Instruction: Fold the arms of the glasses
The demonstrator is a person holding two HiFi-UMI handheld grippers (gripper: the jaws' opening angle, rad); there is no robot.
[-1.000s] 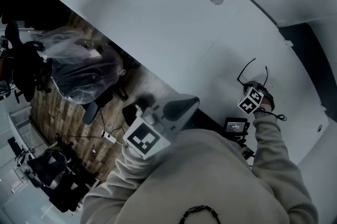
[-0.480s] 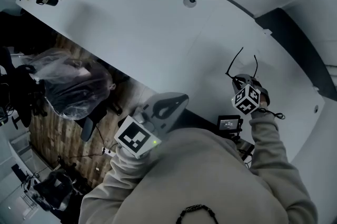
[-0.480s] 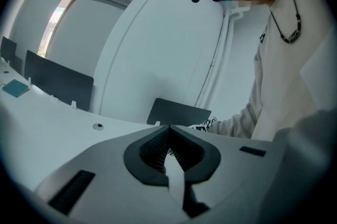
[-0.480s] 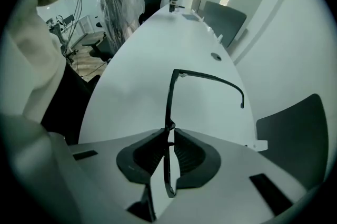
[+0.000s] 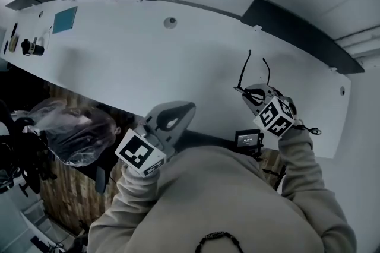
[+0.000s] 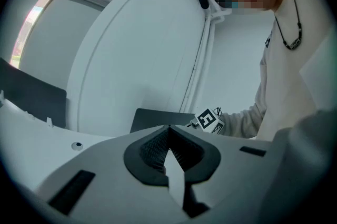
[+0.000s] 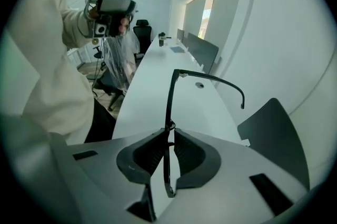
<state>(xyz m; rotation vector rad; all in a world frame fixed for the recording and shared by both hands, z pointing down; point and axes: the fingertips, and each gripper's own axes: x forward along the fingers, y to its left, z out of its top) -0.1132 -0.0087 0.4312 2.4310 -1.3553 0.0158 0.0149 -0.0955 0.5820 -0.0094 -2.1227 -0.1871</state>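
Observation:
Black-framed glasses (image 5: pixel 243 81) hang above the white table (image 5: pixel 148 62), both arms unfolded and pointing away from me. My right gripper (image 5: pixel 252 95) is shut on the front frame. In the right gripper view the frame (image 7: pixel 169 107) runs edge-on between the pads, and one arm (image 7: pixel 221 81) curves off to the right; that gripper (image 7: pixel 168 133) pinches it near the bridge. My left gripper (image 5: pixel 187 107) sits by my chest at the table's near edge, shut and empty. The left gripper view shows its jaws (image 6: pixel 168 131) closed on nothing, with the right gripper's marker cube (image 6: pixel 209 120) beyond.
A round grommet (image 5: pixel 170 22) sits mid-table. A teal card (image 5: pixel 64 19) and small dark items (image 5: pixel 27 47) lie at the far left end. A small screen device (image 5: pixel 246 139) is at the near edge under the right gripper. A plastic-covered chair (image 5: pixel 71 130) stands below left.
The right gripper has risen with the glasses, lifting them off the table. The left gripper has shifted slightly up and toward the table, still shut.

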